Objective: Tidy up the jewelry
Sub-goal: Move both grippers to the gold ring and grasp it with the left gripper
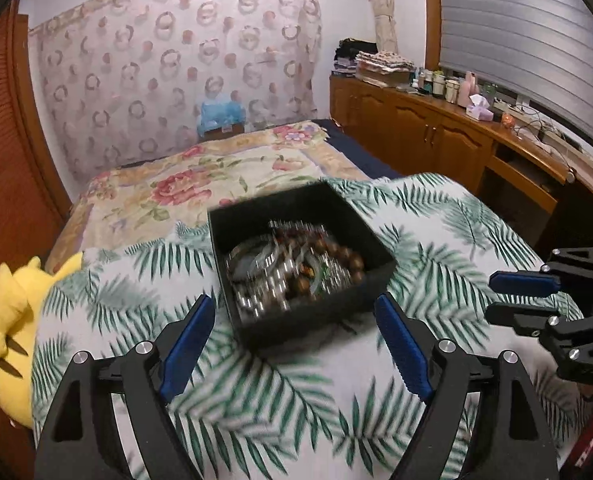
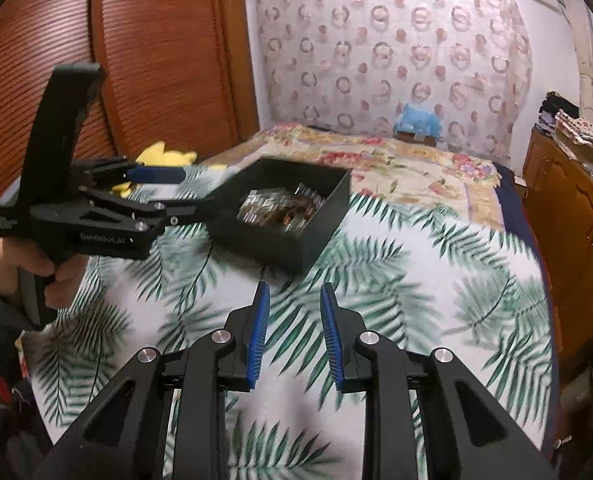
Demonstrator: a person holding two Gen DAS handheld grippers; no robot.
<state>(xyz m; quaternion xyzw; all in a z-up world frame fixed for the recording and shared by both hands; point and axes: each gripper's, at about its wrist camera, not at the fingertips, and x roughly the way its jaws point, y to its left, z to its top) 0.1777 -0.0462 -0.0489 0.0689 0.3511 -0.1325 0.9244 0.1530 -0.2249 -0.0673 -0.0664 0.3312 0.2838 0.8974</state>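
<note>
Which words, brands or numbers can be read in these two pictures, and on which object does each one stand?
"GenRobot.AI": on the side of the left gripper, right wrist view; blurred, so this reading is likely, not sure.
Small mark at the rear end of the same body: too small to read.
Red item with white marks, bottom right of the left wrist view: unreadable.
Bottles on the wooden counter: labels too small.

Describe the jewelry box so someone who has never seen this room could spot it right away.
Start at the bed with the floral blanket, then come to the white palm-leaf cloth spread at its near end. The black box sits on that cloth. It is the only dark, square, open-topped thing there, heaped with metal bangles and a brown bead bracelet.
</note>
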